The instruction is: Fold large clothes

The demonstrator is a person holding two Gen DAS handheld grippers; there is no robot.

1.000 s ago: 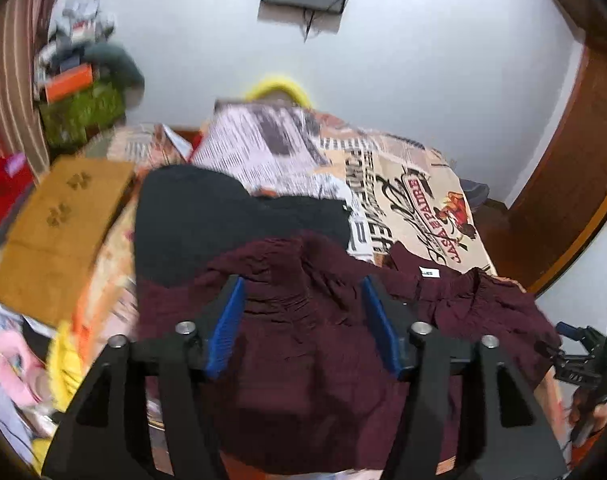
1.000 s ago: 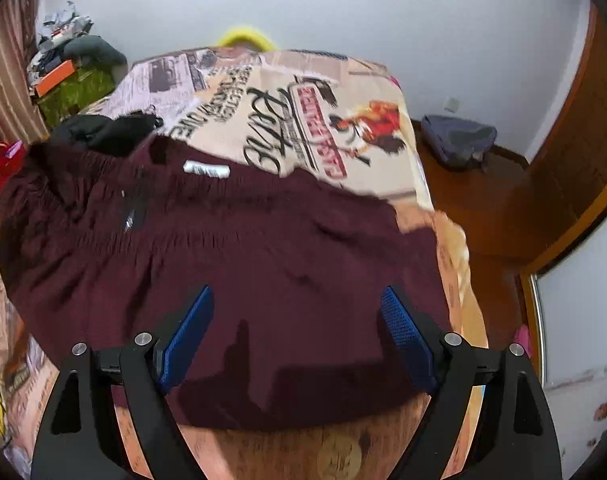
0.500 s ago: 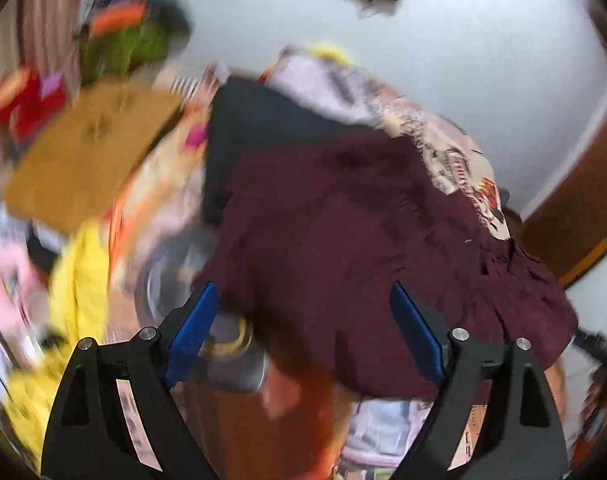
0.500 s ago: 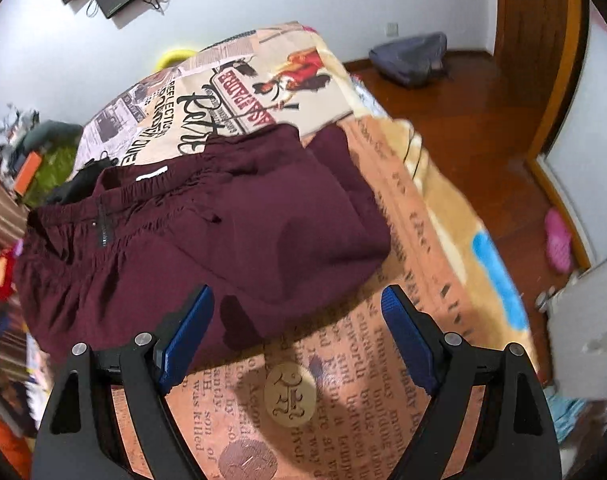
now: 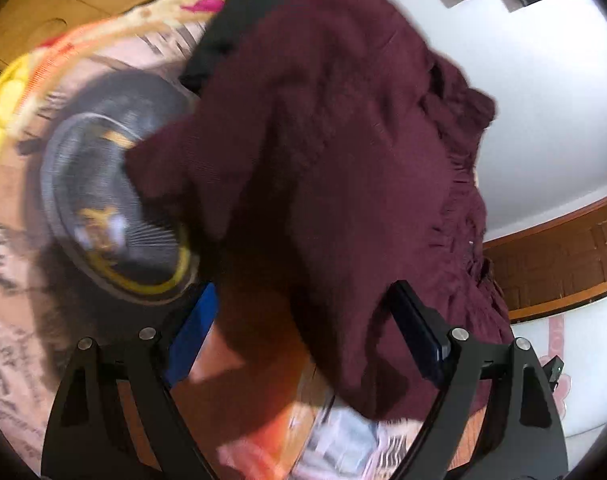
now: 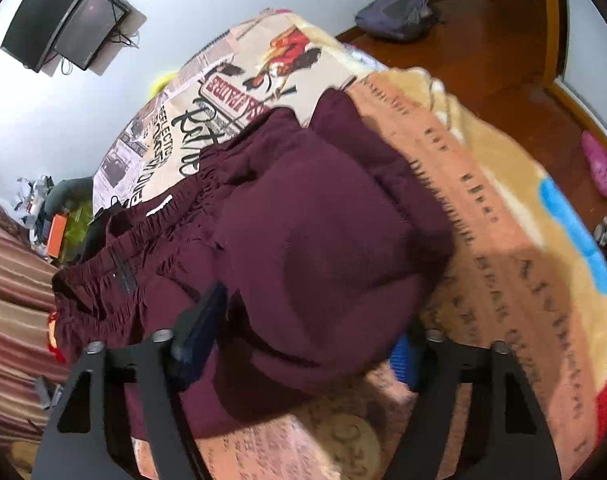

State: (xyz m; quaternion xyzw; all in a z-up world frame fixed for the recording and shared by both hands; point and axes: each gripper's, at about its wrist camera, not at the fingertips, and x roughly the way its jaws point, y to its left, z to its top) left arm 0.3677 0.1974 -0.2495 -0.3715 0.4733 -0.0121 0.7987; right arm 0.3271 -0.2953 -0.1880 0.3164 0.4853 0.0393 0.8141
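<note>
Both grippers have dropped to the maroon garment [image 6: 311, 248]: left gripper [image 5: 307, 332] wide, ungripped; right gripper [image 6: 311, 336] closing around its near fold, next fold starting.

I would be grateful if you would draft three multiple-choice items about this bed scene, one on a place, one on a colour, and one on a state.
1. Where does the maroon garment lie?
A. on the printed blanket on the bed
B. on the wooden floor
C. on a hanger on the wall

2. What colour are the pads of the left tongs?
A. red
B. blue
C. white

3. How do the left tongs stand?
A. open, with a fold of maroon cloth between the fingers
B. shut with nothing between them
C. shut on a slipper

Answers: 1 A, the blanket shows all around the garment in the right wrist view. 2 B, both pads show blue in the left wrist view. 3 A, the pads stand wide apart and the garment's edge hangs between them.
</note>
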